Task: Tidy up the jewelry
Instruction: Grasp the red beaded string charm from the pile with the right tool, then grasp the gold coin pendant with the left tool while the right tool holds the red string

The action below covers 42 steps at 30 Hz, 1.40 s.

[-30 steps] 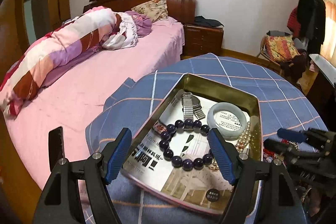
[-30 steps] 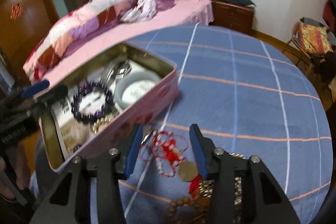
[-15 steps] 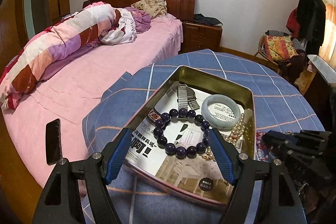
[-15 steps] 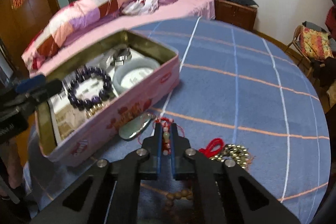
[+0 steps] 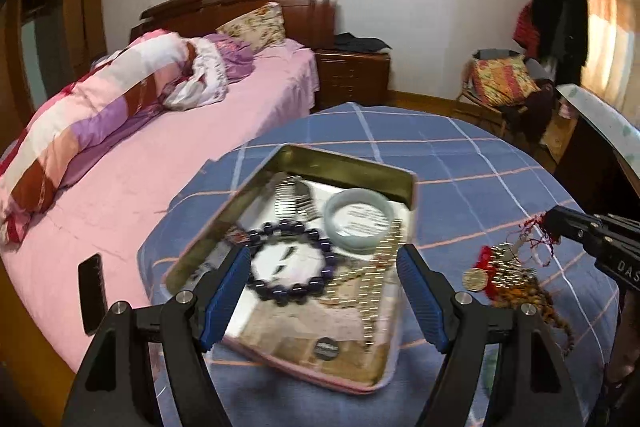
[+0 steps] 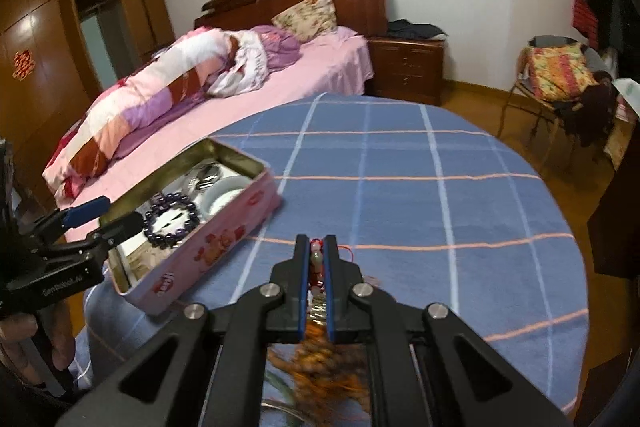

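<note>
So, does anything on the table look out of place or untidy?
Yes. Beside the pink tin, a tangled heap of jewelry lies loose on the blue cloth: gold chain, brown beads, a coin pendant. The right gripper has its jaws shut on a red-cord necklace from it.

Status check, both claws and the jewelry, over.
Right claw shut on red-string charm, lifted. Left claw open, empty, over tin. Purple bead bracelet already inside. Nothing blocking.
</note>
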Motion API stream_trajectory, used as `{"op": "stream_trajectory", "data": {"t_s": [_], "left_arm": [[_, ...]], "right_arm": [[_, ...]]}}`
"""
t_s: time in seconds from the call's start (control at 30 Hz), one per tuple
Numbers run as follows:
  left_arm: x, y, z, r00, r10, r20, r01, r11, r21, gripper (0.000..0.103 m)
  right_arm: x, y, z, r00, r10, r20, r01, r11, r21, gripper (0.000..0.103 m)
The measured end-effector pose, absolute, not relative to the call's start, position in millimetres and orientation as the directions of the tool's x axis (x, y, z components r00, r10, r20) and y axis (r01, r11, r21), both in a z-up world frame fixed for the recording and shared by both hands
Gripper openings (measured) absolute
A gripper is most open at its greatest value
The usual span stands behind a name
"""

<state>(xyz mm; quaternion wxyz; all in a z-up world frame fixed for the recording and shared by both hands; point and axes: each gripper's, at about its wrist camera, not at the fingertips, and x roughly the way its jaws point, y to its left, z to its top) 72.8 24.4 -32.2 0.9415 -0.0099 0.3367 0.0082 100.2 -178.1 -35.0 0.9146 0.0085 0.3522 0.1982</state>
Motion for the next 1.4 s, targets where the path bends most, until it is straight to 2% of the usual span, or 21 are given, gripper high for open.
{"op": "stream_trajectory", "data": {"t_s": [0.27,0.57,0.7,1.0,1.07,1.1,1.2,1.4], "left_arm": [[87,-41,-31,0.77,-0.039,-0.637,0.11,0.991,0.073,0.075],[109,-88,-56,0.719,-0.057,-0.693,0.193,0.974,0.12,0.074],[115,-96,-71,0.679,-0.062,-0.732,0.213,0.97,0.115,0.06],[127,-100,-94,0.603,-0.097,-0.791,0.246,0.967,0.068,0.056],[128,-99,-93,0.588,-0.144,-0.796,0.265,0.964,0.021,0.041],[127,-99,-93,0.579,-0.17,-0.797,0.282,0.959,0.0,0.024],[121,-107,-91,0.597,-0.147,-0.789,0.302,0.952,0.052,0.023],[106,-96,-75,0.638,-0.164,-0.753,0.279,0.96,0.027,0.022]], "right_arm": [[103,-212,-50,0.681,0.338,-0.649,-0.284,0.94,0.191,0.009],[101,-239,-57,0.697,0.327,-0.638,-0.234,0.945,0.228,0.009],[99,-239,-61,0.697,0.335,-0.634,-0.237,0.942,0.237,0.009],[98,-243,-60,0.701,0.344,-0.625,-0.241,0.939,0.246,0.009],[97,-243,-60,0.703,0.342,-0.623,-0.241,0.939,0.244,0.009],[96,-243,-60,0.704,0.342,-0.622,-0.24,0.94,0.244,0.009],[96,-243,-60,0.707,0.342,-0.62,-0.239,0.939,0.245,0.009],[93,-243,-56,0.715,0.345,-0.608,-0.241,0.938,0.248,0.009]]}}
